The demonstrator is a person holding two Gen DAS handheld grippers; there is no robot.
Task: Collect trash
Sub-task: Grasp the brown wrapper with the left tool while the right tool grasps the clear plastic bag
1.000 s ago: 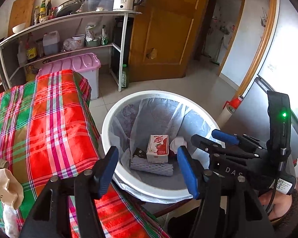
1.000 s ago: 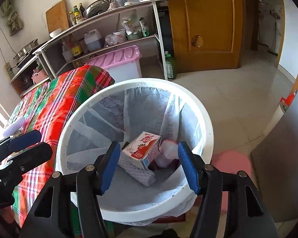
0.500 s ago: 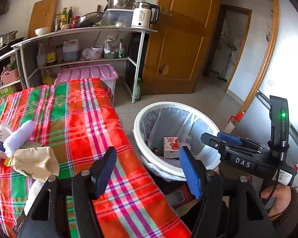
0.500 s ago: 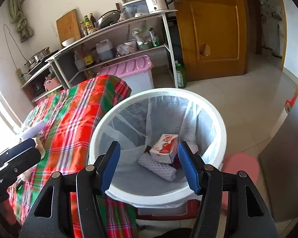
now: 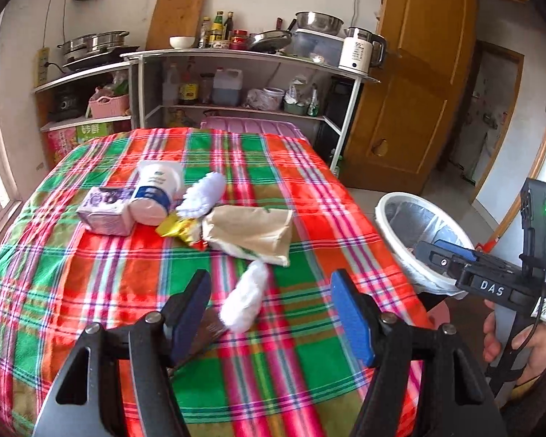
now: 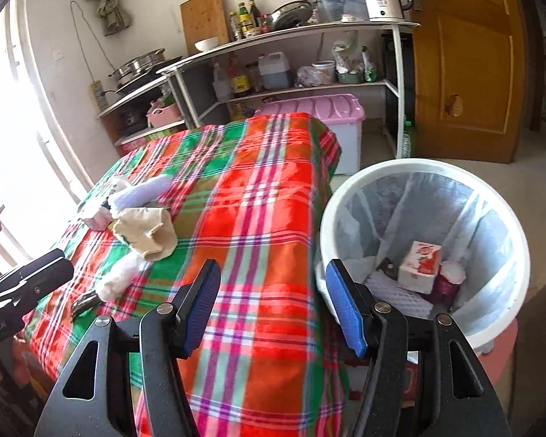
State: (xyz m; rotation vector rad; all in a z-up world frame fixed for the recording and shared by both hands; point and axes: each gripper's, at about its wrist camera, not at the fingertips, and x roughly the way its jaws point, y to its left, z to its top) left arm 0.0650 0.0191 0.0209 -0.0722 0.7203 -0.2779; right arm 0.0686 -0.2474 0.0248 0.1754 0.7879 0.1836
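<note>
You've swung both tongs off the bin (image 6: 422, 255) and back over the bench (image 5: 309, 189). Left tongs (image 5: 271, 313) have just been spreading wider with nothing between the pads, and right tongs (image 6: 273, 304) are spread and empty too. The carton (image 6: 420, 266) now lies in the bin, so that drop looks done. Leftover trash sits mid-bench: the white foam sleeve (image 5: 244, 300) is nearest your left tongs, with the brown paper bag (image 5: 251, 231) just behind it.

Both claws (image 5: 269, 313) (image 6: 273, 302) agape, empty
</note>
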